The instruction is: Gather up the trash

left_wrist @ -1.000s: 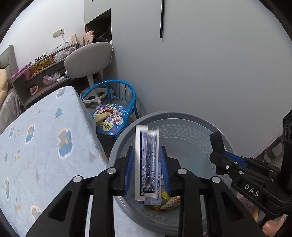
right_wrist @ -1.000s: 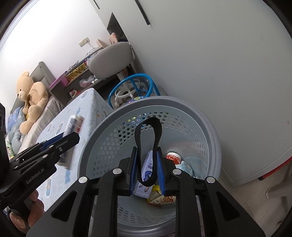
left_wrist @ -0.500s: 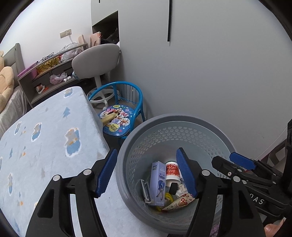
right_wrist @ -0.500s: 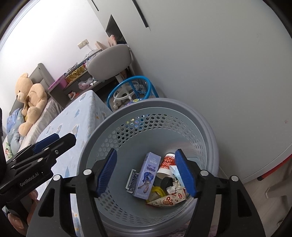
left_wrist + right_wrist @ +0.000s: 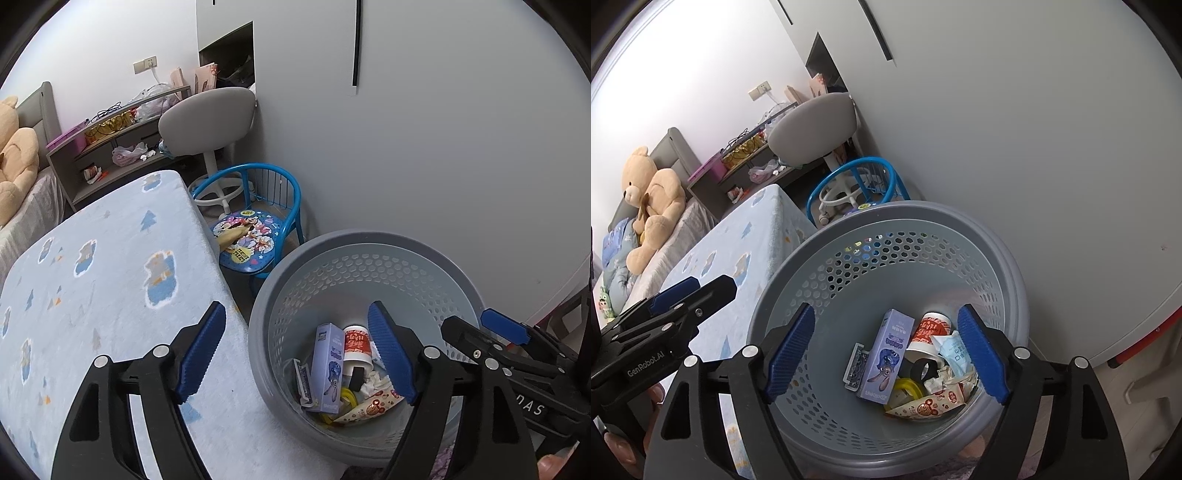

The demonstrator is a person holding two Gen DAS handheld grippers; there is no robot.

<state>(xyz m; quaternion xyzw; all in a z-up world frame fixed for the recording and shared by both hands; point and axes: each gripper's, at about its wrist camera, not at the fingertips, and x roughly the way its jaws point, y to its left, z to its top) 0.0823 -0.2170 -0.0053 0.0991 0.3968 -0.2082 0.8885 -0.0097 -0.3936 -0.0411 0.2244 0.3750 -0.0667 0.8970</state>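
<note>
Left hand-held gripper [image 5: 297, 354]: released. Its blue-padded jaws have just been opening and now stand wide apart with nothing between them, one pad over the edge of the bed [image 5: 92, 280], the other over the mouth of the grey perforated basket [image 5: 258, 332].

Right hand-held gripper [image 5: 886, 354]: released. Its jaws have likewise just been opening and hold nothing; both pads hang above the basket interior.

Location of the trash: all of it lies at the bottom of the basket. Noted there: a purple carton [image 5: 888, 354] with a cartoon rabbit, lying tilted; a dark patterned card pack [image 5: 855, 367] just beside it on the left; a red-and-white cup [image 5: 929, 330] on its side; a black strap loop [image 5: 921, 369]; a yellow ring [image 5: 910, 386]; crumpled white paper [image 5: 942, 376]; a pale blue packet [image 5: 955, 354]; and a cream wrapper with red print [image 5: 932, 402] nearest the camera. The items overlap and touch one another.

Surroundings: the basket stands on the floor just beside the bed, which carries a light blue sheet with a tree and bear print. Behind the basket is a small blue metal child's chair [image 5: 258, 236] with a cartoon seat. A grey swivel chair [image 5: 208, 122] stands further back at a shelf unit [image 5: 110, 147] cluttered with items. A teddy bear [image 5: 652, 195] sits at the head of the bed. A grey wardrobe front [image 5: 424, 129] closes the right side
</note>
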